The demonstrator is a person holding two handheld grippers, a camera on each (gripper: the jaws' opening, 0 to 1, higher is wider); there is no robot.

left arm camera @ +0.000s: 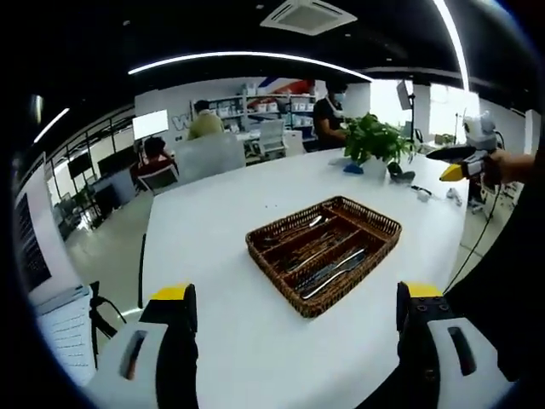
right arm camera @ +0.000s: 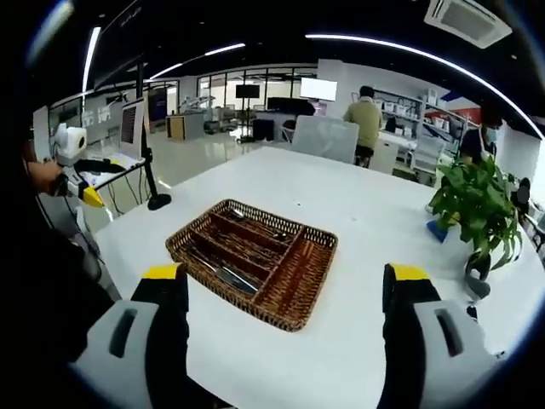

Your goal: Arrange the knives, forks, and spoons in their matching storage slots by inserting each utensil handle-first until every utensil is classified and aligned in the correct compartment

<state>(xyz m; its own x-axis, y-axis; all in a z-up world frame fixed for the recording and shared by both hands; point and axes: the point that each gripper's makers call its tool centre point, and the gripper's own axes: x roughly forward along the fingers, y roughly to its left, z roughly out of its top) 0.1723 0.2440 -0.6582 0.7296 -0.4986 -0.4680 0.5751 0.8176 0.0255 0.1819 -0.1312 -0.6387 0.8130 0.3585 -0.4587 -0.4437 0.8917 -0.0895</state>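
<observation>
In the left gripper view we are holding the left claw (left arm camera: 296,313) released, jaws standing wide apart above the white bench (left arm camera: 213,221), and we are looking past it at the wicker cutlery tray (left arm camera: 375,247) lying mid-bench with utensils (left arm camera: 330,271) already resting in its long slots, a potted plant (left arm camera: 375,141) standing further right. In the right gripper view we are keeping the right claw (right arm camera: 285,281) released too, grasping nothing, hanging just short of the tray's near rim while the plant is sitting well apart at the right.
</observation>
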